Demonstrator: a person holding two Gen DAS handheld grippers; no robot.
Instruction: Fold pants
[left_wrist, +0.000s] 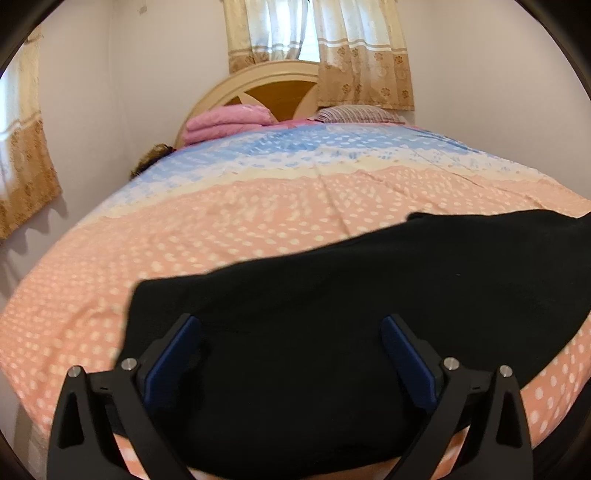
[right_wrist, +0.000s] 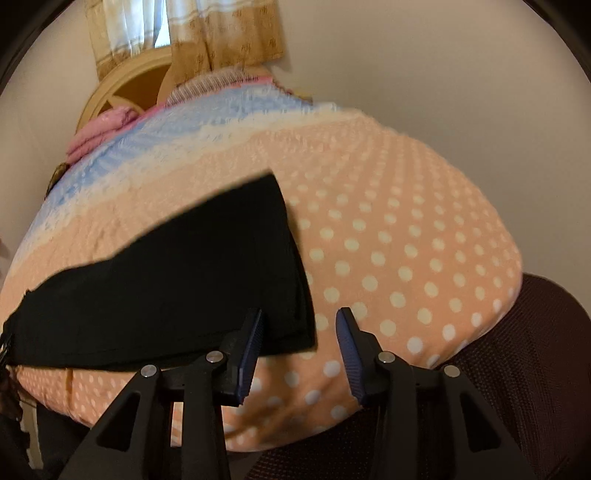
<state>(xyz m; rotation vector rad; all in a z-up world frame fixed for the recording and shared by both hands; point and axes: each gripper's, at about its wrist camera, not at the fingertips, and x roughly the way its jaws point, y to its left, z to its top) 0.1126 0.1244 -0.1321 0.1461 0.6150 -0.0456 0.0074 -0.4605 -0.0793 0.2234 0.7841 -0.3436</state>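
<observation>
Black fabric pants (left_wrist: 332, 295) lie flat as a long band across the near edge of the peach polka-dot bedsheet (left_wrist: 221, 229), already narrowed to one leg-width by the look of it. My left gripper (left_wrist: 291, 354) is wide open, holding nothing, over the cloth; my right gripper (right_wrist: 299, 347) is also open and empty, straddling the pants' right-end corner (right_wrist: 303, 332). Risks: the pinch takes only the top layer (stack looks several plies thick), so the fold splays; or I snag the sheet underneath and drag it. The near edge may also slide off the bed.
</observation>
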